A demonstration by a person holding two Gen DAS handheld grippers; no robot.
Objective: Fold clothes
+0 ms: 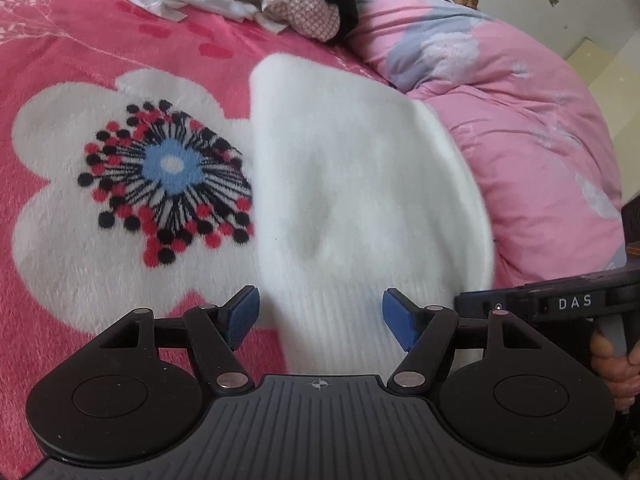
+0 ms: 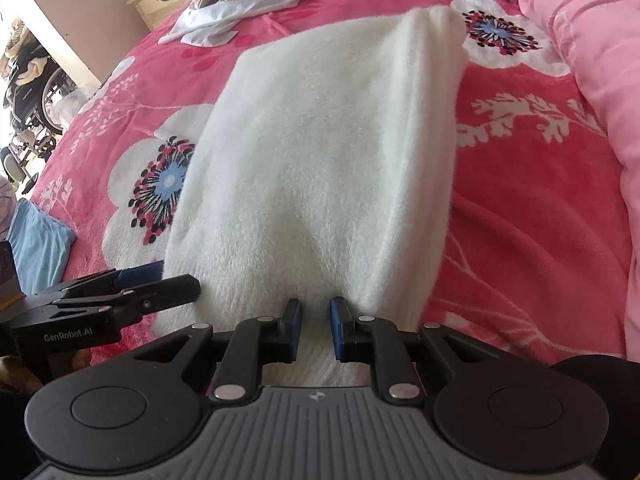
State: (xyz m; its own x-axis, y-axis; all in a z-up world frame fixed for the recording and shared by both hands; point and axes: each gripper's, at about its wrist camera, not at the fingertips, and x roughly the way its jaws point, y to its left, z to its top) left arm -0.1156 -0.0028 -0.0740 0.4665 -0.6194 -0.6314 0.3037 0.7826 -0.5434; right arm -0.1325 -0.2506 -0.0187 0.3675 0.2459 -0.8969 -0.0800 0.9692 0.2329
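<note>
The right gripper pinches the ribbed hem of the white fuzzy garment, its lower edge hidden behind the tool, on the pink floral blanket, while the left gripper stands spread astride that blurred hem.

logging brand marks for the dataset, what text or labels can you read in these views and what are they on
"DAS" in white letters, on the black body of the right claw tool, seen from the left wrist view.
"GenRobot.AI" in pale letters, on the black body of the left claw tool, seen from the right wrist view.
No text shows on the fluffy white garment or the pink flowered blanket.
</note>
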